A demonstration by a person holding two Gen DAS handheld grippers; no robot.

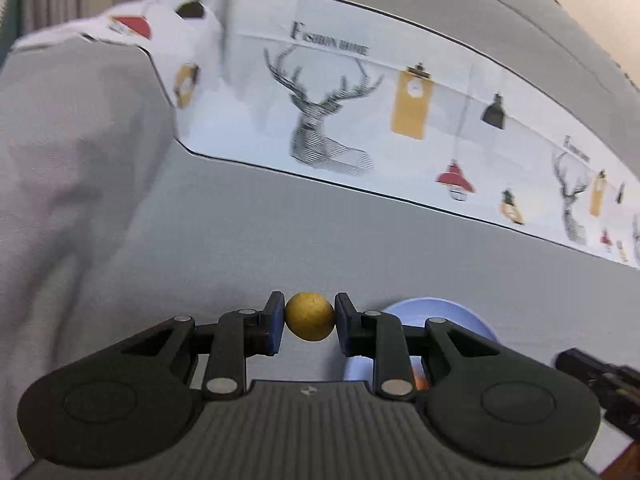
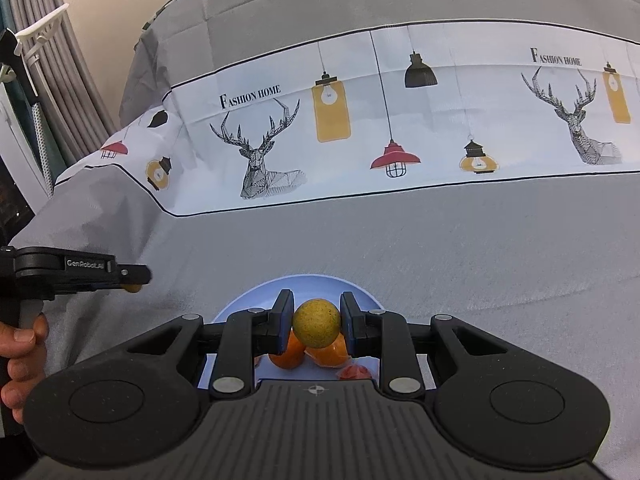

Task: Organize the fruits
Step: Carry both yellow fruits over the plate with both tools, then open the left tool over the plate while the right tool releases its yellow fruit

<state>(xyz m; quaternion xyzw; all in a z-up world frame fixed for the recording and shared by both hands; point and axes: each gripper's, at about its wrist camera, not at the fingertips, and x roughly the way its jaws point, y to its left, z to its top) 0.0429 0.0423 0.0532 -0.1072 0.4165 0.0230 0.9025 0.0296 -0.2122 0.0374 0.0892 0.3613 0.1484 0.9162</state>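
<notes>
My left gripper (image 1: 310, 322) is shut on a small round brownish-yellow fruit (image 1: 310, 316), held above the grey bedspread. A pale blue plate (image 1: 440, 312) lies just right of it, partly hidden by the fingers. My right gripper (image 2: 317, 322) is shut on a similar yellow-green round fruit (image 2: 317, 322), directly over the blue plate (image 2: 248, 300). Two oranges (image 2: 286, 354) and a small red fruit (image 2: 354, 372) lie in the plate under it. In the right wrist view the left gripper (image 2: 132, 278) shows at the left edge with its fruit (image 2: 133, 288) between the tips.
A grey bedspread (image 2: 480, 248) with a white printed band of deer and lamps (image 2: 360, 128) covers the surface. A person's hand (image 2: 20, 352) grips the left tool. Curtains (image 2: 48, 60) hang at the far left. The right gripper's body (image 1: 600, 384) enters the left wrist view at right.
</notes>
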